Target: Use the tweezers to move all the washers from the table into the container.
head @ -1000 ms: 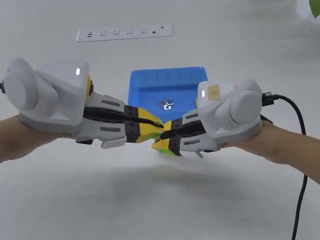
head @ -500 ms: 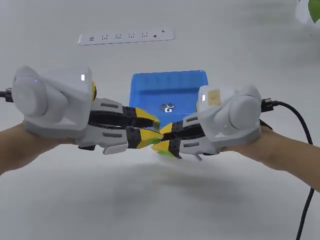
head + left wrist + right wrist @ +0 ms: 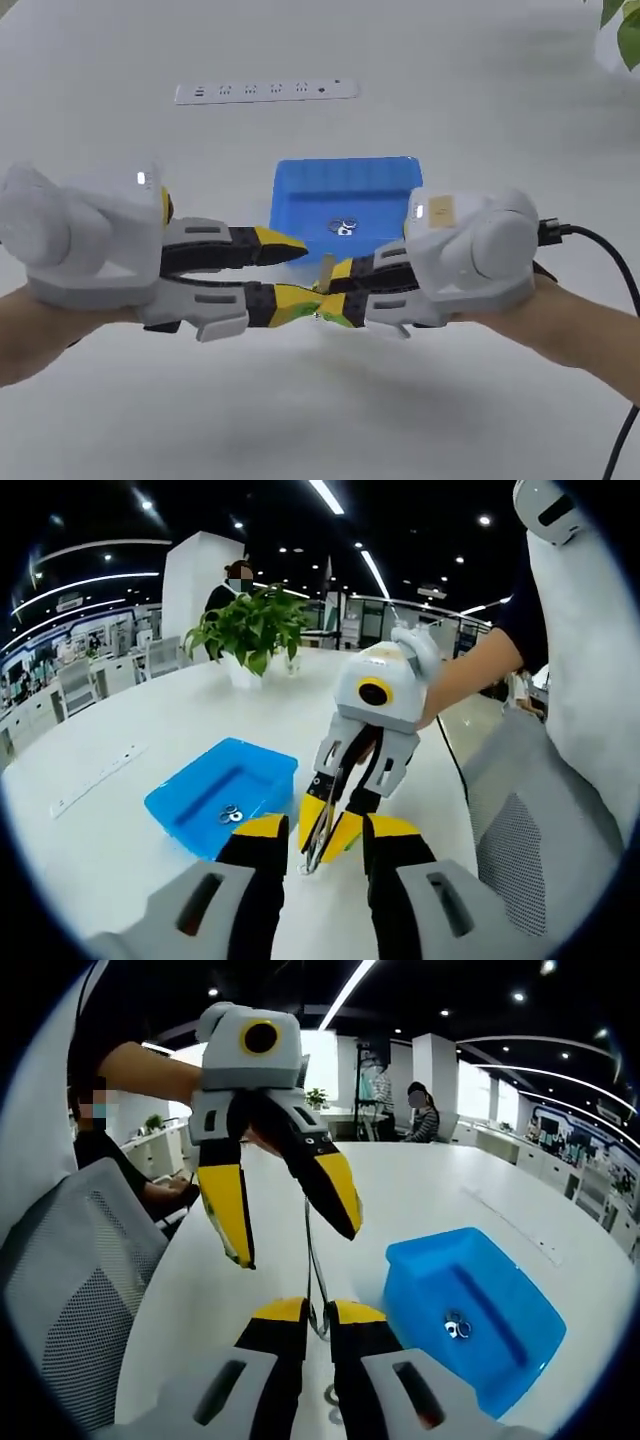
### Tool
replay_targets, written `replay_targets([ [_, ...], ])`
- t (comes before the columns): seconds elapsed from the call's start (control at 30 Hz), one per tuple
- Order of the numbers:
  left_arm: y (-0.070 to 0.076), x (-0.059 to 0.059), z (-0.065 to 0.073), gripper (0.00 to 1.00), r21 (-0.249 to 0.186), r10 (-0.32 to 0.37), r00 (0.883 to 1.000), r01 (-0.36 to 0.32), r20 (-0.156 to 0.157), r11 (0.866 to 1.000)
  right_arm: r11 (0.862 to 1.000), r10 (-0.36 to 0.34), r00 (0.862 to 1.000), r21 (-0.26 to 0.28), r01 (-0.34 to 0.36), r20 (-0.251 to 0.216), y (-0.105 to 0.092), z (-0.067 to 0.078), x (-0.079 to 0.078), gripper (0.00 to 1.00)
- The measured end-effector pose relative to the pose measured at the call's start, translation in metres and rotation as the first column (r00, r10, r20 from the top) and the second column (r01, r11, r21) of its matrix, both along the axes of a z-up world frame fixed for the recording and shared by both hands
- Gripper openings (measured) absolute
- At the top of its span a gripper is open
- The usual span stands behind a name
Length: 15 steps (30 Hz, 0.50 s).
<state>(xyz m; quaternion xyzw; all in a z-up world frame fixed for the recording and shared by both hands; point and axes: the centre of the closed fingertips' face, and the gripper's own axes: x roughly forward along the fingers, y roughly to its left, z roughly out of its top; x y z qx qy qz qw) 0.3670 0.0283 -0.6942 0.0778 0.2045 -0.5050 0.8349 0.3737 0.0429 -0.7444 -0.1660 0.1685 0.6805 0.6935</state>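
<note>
1. Wider apart than a second ago, in the head view: jaws of left gripper (image 3: 310, 275), then nearly together, now gaping. One finger raised toward the blue container (image 3: 300, 190), the other low, overlapping the tips of right gripper (image 3: 330, 292). Right jaws nearly closed, just in front of the container's near wall; what sits between them not clear from here. Two washers (image 3: 343, 227) inside the container, touching each other. One power strip (image 3: 265, 91) beyond the container.
2. Right gripper view: own jaws almost together, pinching one pair of tweezers (image 3: 312, 1260). Long axis in line with the right fingers, left of the container, thin shaft running straight ahead toward the spread yellow fingers of the left gripper. Two washers on the container floor.
3. Left gripper view: own jaws open, clamped on nothing. Right gripper facing in, just right of the container, tweezers tips poking out of its jaws toward the left gripper's gap. Touching a left finger or not: cannot tell.
</note>
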Motion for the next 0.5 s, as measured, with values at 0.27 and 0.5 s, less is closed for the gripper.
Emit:
replay_targets([
  [0.27,0.01,-0.008,0.03,0.42,-0.071,0.105,0.994,-0.103,0.032,0.992,1.0,-0.014,1.0,0.011,0.014,0.014,-0.009,0.028,0.001,0.09],
  [0.5,0.016,-0.017,0.037,0.45,-0.077,0.137,0.989,-0.133,0.047,0.988,0.999,-0.04,0.998,0.011,0.039,0.054,-0.019,0.051,0.009,0.09],
])
